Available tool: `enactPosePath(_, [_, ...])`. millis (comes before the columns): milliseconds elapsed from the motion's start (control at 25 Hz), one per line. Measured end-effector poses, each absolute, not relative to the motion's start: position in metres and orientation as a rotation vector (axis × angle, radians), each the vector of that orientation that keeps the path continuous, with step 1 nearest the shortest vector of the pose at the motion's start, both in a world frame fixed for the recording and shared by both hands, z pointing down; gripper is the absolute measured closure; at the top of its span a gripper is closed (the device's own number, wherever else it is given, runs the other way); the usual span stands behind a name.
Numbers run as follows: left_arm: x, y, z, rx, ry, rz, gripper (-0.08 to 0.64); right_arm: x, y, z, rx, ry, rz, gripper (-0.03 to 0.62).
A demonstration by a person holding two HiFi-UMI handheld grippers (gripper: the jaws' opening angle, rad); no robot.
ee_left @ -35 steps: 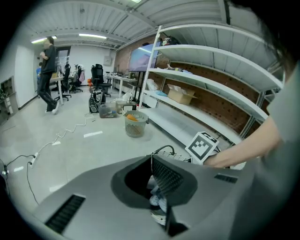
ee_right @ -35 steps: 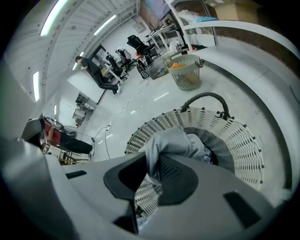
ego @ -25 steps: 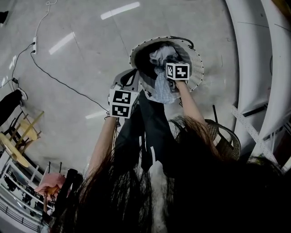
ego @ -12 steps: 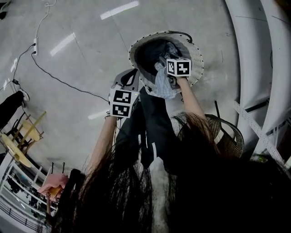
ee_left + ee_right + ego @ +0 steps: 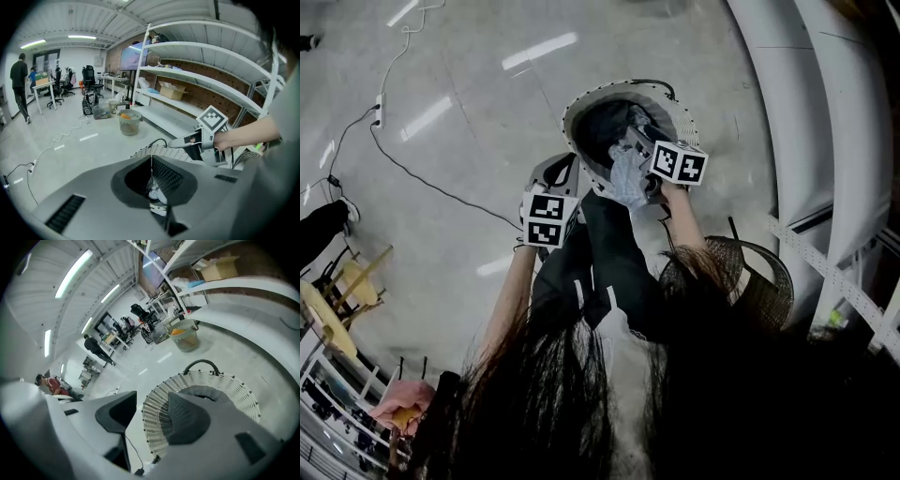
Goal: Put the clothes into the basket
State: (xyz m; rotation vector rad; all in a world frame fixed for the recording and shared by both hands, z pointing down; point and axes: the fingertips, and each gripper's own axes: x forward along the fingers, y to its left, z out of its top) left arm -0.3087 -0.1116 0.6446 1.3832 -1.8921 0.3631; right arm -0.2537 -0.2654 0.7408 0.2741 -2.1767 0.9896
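A white woven basket stands on the floor ahead of me with dark and pale clothes inside. A light blue cloth hangs over its near rim. My right gripper hovers above the basket, open, with nothing between its fingers. In the right gripper view its jaws stand apart over the basket's rim. My left gripper is at the basket's left rim. In the left gripper view its jaws meet, and pale clothes show beyond them. The right gripper also appears there.
White shelving runs along the right. A dark wicker basket sits by my right side. A small bin with orange contents stands further off. A cable crosses the floor on the left. People and office chairs are far back.
My right gripper has let go of the light blue cloth, opened and risen out of the basket. The cloth now lies over the near rim. The left gripper has lifted a little.
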Motion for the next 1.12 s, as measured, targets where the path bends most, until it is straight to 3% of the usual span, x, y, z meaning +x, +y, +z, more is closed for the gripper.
enactPosePath(680, [-0.265,-0.032,0.515,1.557,-1.977,0.341,0.54,-0.217,-0.182,0.517,0.255,-2.493,1.068,0.417])
enactPosePath(1120, [-0.246,0.041,0.476,1.615,-2.006,0.301,0.54,-0.173,-0.096,0.458,0.308,-2.575,1.057,0.454])
